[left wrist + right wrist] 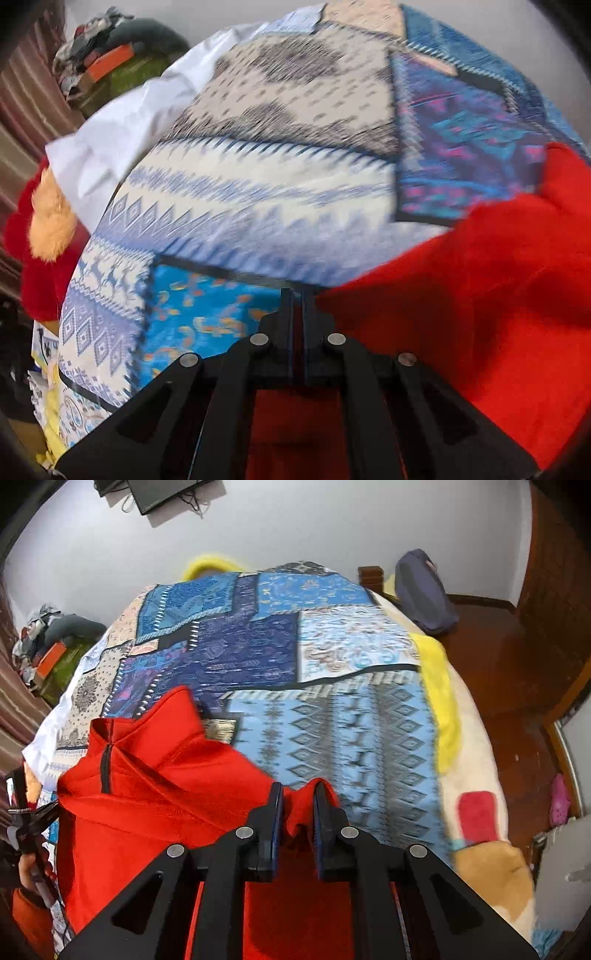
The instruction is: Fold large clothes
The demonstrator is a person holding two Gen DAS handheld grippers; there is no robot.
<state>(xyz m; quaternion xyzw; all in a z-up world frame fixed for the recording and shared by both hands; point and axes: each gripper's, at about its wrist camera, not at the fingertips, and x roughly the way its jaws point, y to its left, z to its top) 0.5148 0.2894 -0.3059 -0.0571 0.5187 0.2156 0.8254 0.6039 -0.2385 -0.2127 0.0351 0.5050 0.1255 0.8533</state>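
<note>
A home bedroom: bed [476, 738] spread with patchwork quilt [332, 657], white pillow [122, 122], wooden floor [517, 672], plain white wall [295, 524], clothes heaped [92, 55] in the corner.

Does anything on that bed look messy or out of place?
Mostly the red zip-neck top: it is bunched and uneven on the patchwork bedspread, with its collar crumpled. Both the right gripper and the left gripper pinch it. Nothing looks spilled or torn.
</note>
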